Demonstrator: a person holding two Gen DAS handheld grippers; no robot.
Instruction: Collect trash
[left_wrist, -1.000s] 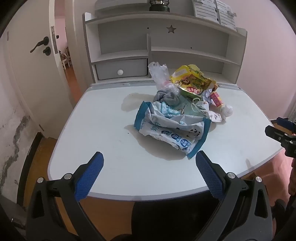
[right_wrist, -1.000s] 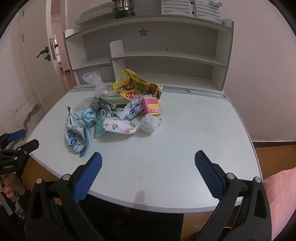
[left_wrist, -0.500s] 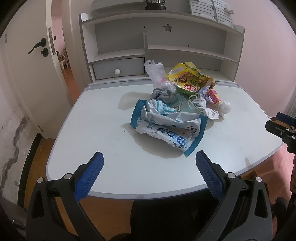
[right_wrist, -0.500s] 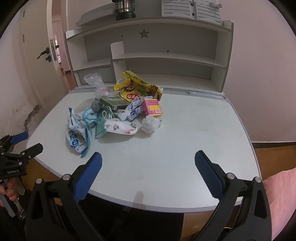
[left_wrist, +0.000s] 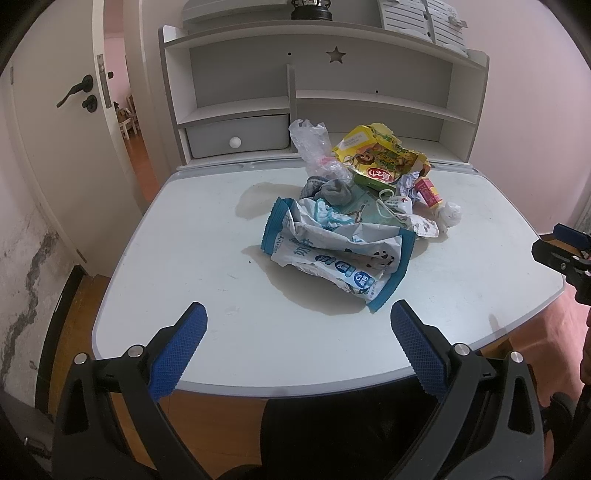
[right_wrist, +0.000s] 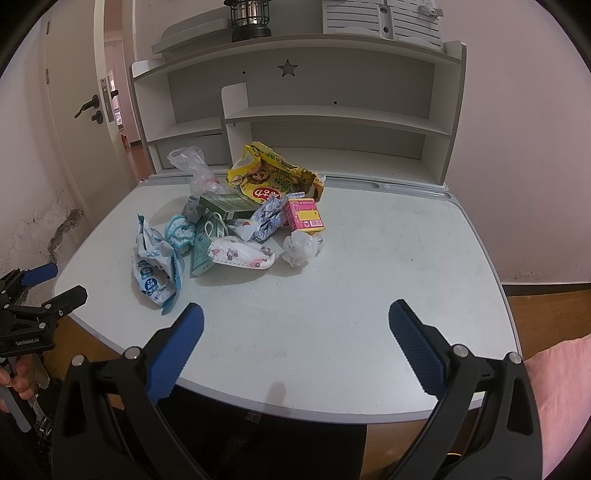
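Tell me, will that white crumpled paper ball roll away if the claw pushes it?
Probably only a little. The paper ball looks lumpy, not round, so it should wobble and stop. It looks light, so a push likely slides it across the desk. It should squash easily.

Sitting on one table: one yellow snack bag, one pink carton, one crumpled tissue, one clear plastic bag, one green box, one blue-white wrapper, two face masks.
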